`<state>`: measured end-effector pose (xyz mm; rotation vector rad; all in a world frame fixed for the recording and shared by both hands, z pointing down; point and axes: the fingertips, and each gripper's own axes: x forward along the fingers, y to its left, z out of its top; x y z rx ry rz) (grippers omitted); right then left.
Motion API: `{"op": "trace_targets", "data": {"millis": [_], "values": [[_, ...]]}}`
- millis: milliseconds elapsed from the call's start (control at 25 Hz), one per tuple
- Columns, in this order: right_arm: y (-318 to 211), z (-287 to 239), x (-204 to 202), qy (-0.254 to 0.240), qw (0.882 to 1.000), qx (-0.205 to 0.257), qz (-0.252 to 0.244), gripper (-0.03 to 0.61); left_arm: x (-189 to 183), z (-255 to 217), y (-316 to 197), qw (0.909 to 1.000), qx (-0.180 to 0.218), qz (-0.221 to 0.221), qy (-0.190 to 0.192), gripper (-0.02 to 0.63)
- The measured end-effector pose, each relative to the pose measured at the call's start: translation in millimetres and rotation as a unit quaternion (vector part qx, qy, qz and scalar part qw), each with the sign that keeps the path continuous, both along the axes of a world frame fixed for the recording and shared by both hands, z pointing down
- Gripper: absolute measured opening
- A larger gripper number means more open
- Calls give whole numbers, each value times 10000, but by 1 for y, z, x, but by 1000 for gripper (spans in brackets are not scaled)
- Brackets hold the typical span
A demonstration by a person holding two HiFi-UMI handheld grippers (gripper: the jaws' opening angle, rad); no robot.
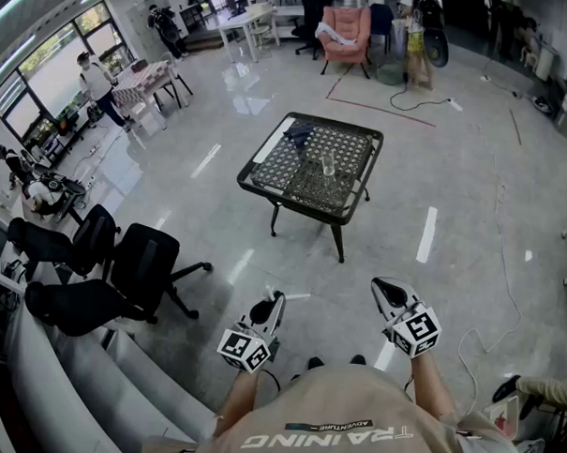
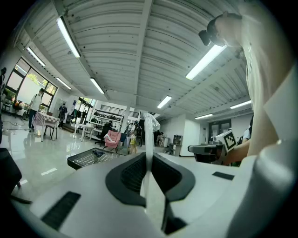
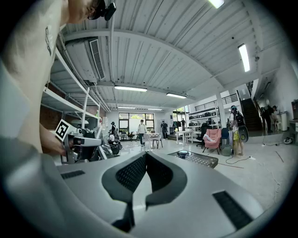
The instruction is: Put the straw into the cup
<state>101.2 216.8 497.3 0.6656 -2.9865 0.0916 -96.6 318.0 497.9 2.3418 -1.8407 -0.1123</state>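
A clear cup (image 1: 329, 163) stands upright near the middle of a black mesh-top table (image 1: 266, 187), a few steps ahead of me across the glossy floor. My left gripper (image 1: 274, 303) is held level at waist height, far short of the table. In the left gripper view its jaws are shut on a thin pale straw (image 2: 149, 139), which stands upright between the pads and sticks out above them. My right gripper (image 1: 385, 289) is also level beside it. In the right gripper view (image 3: 145, 155) its tips meet with nothing between them.
A dark cloth (image 1: 300, 131) lies on the table's far left corner. Two black office chairs (image 1: 122, 270) and a curved white ledge (image 1: 80, 372) stand to my left. Cables (image 1: 502, 268) trail over the floor on the right. A pink armchair (image 1: 346, 31) and people are far off.
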Motion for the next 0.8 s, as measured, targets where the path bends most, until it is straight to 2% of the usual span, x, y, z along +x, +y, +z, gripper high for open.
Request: {"op": "trace_targets", "data": {"millis": [200,520,800], "values": [[-3,4,4,67,9999,13,-88,18,8,8,7,9999,-45,-88,137,46],[-3,0,-13,139,9992,263,-278,18,-10,7,10,9998,-27,-178,97,46],[-1,7,-25,253,9991,213,-250,18,-20,12,-8,9998,-23,-96,193,46]]}}
